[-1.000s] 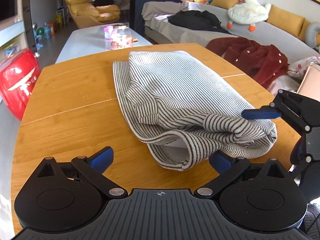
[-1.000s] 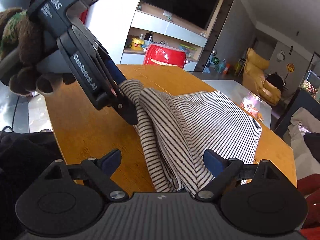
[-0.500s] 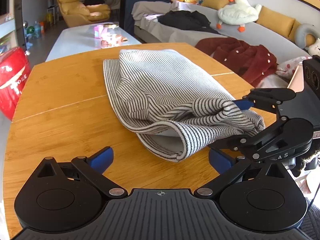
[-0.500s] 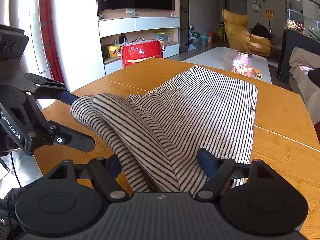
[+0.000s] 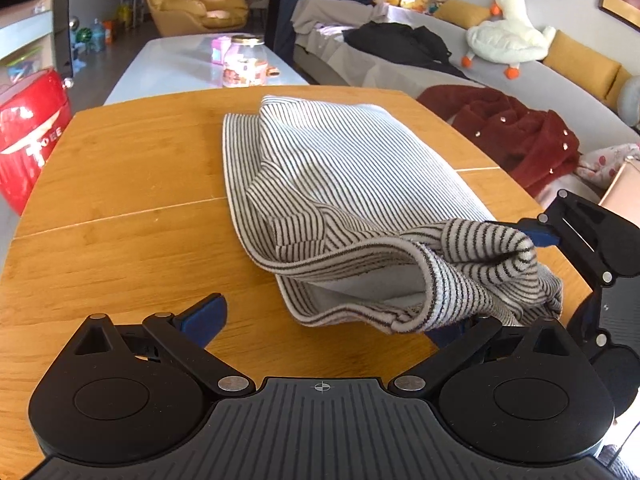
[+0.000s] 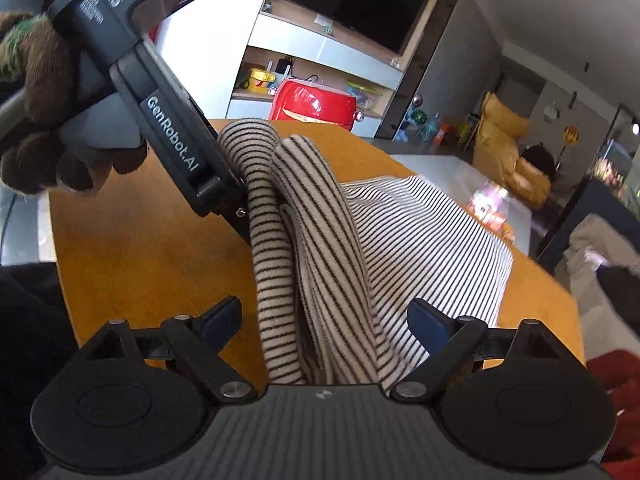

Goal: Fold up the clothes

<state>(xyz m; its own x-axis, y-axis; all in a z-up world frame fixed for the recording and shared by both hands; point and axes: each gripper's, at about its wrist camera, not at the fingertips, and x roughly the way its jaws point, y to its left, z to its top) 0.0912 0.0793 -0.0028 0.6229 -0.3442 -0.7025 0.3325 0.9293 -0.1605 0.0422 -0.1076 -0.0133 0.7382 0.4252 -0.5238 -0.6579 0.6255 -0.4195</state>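
Observation:
A black-and-white striped garment (image 5: 340,168) lies folded on the wooden table (image 5: 120,184). Its near edge is bunched into a raised hump (image 6: 304,216) between the two grippers. My left gripper (image 5: 328,320) stands open at that edge, with its right pad hidden under the cloth. A gloved hand (image 6: 40,80) holds it in the right wrist view. My right gripper (image 6: 324,318) has the bunched cloth between its jaws, which are opening; the pads (image 6: 222,316) stand apart from it. In the left wrist view its upper blue pad (image 5: 538,236) rests on the hump.
A red case (image 5: 28,136) stands beyond the table's left edge. Behind are a white coffee table (image 5: 168,68) with a jar (image 5: 244,60), and a sofa with a red coat (image 5: 512,132) and a dark garment. The table's right edge is close to my right gripper.
The near edge of the garment has risen into a taller hump. The right gripper swung out toward the room and back, and its jaws narrowed, then widened. The left gripper shifted slightly.

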